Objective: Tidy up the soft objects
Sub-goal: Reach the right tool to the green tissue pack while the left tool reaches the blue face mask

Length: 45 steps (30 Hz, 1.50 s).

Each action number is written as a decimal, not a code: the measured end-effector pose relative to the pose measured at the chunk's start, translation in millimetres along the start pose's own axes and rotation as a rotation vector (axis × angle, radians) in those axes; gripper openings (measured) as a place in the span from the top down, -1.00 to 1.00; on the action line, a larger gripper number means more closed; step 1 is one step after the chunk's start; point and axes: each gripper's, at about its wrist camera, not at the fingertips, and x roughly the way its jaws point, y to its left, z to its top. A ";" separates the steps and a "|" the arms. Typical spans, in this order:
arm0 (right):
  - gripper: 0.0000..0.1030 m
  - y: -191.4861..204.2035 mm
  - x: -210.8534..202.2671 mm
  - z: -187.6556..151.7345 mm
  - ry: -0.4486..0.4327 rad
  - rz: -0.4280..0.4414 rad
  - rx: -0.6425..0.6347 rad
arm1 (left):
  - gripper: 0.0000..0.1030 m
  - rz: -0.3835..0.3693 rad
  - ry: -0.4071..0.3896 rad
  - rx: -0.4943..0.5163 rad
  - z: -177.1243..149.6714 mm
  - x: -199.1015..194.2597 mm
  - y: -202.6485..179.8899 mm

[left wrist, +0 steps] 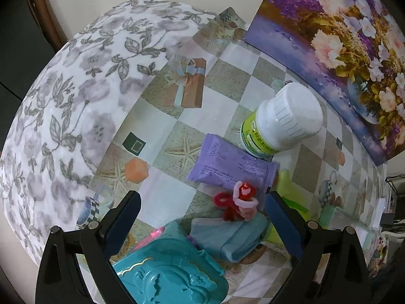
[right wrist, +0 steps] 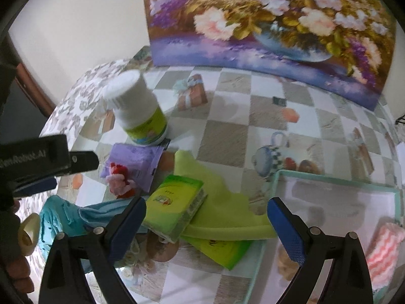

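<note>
In the left wrist view my left gripper [left wrist: 202, 217] is open above a red and pink pipe-cleaner flower [left wrist: 238, 202] and a folded blue cloth [left wrist: 227, 238]. A purple packet [left wrist: 233, 167] lies just beyond them. In the right wrist view my right gripper [right wrist: 207, 225] is open and empty over a green tissue pack [right wrist: 174, 207], which rests on a lime green cloth [right wrist: 222, 202]. A second green packet [right wrist: 222, 248] pokes out from under that cloth. A pink and white knitted cloth [right wrist: 384, 250] lies in the mint-rimmed tray [right wrist: 278, 177] at the right.
A white bottle with a green label [left wrist: 283, 119] stands behind the purple packet. A teal plastic box [left wrist: 172, 273] sits under the left gripper. A flower painting [right wrist: 253, 25] leans on the wall at the back. A floral cushion [left wrist: 63, 101] borders the table's left side.
</note>
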 end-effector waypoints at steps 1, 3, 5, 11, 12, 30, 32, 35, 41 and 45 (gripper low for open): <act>-0.91 2.5 2.0 -0.2 0.002 0.001 -0.007 | -0.91 -0.001 0.000 0.002 0.0 0.1 -0.3; -0.91 8.1 6.2 -0.3 0.005 0.006 -0.022 | -0.91 0.007 -0.001 0.010 0.6 1.0 -0.9; -0.91 13.1 9.5 -0.4 0.007 0.010 -0.036 | -0.91 0.010 0.001 0.012 0.8 2.0 -0.7; -0.90 29.4 20.0 -5.1 0.009 0.002 -0.101 | -0.91 0.006 0.003 0.006 1.0 2.8 0.5; -0.90 28.9 22.1 -5.5 0.012 0.003 -0.100 | -0.91 0.004 0.003 0.006 1.2 3.1 0.4; -0.17 -18.3 27.5 2.2 0.026 0.105 0.030 | -0.90 -0.002 -0.021 0.102 -2.6 0.8 -24.3; -0.14 -19.7 27.5 2.4 0.023 0.115 0.031 | -0.88 -0.002 -0.020 0.120 -3.7 2.3 -28.7; -0.07 -20.1 27.1 2.4 0.021 0.124 0.023 | -0.70 0.004 -0.016 0.142 -5.0 6.4 -34.1; -0.05 -20.4 26.7 2.0 0.024 0.131 0.018 | -0.41 0.015 0.004 0.180 -7.9 18.0 -43.6; -0.05 -20.2 27.2 2.1 0.025 0.134 0.012 | -0.27 0.017 0.017 0.189 -10.0 24.0 -47.5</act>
